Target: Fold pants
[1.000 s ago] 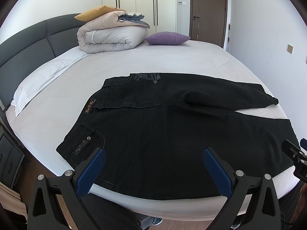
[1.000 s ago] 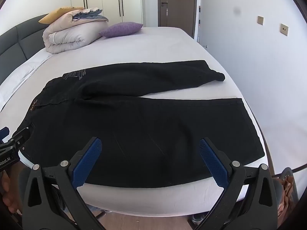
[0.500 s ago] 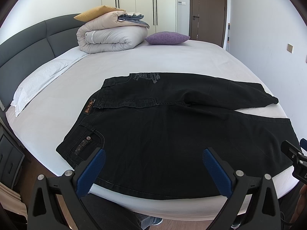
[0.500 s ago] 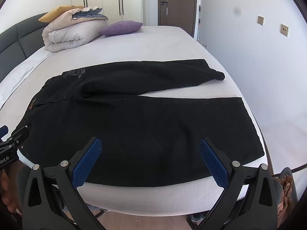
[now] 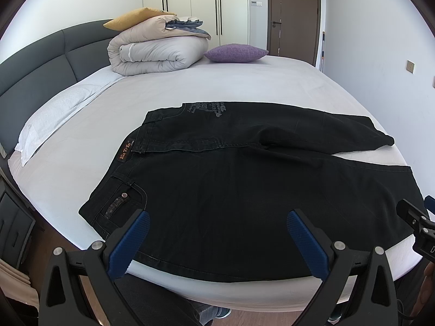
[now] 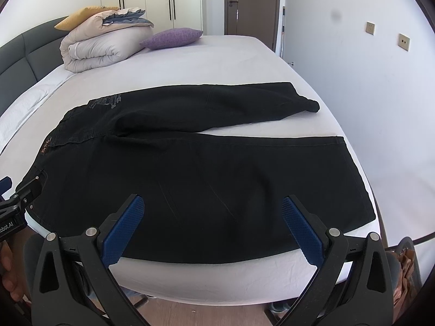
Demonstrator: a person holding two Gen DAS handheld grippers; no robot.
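Black jeans (image 5: 244, 179) lie flat on the white bed (image 5: 217, 87), waistband to the left, legs spread to the right in a narrow V. They also show in the right wrist view (image 6: 206, 168). My left gripper (image 5: 217, 236) is open and empty, held above the near edge of the bed by the waist end. My right gripper (image 6: 213, 222) is open and empty above the near leg. The far leg's hem (image 6: 310, 104) is bunched; the near leg's hem (image 6: 350, 174) lies flat.
A rolled duvet (image 5: 160, 51) with a yellow pillow and a purple cushion (image 5: 235, 53) sit at the far end of the bed. A grey headboard (image 5: 35, 62) runs along the left. A wall stands close on the right (image 6: 380, 95). Wardrobes and a door are behind.
Nothing has visibly moved beyond a slight drift of both cameras. Both grippers stay open.
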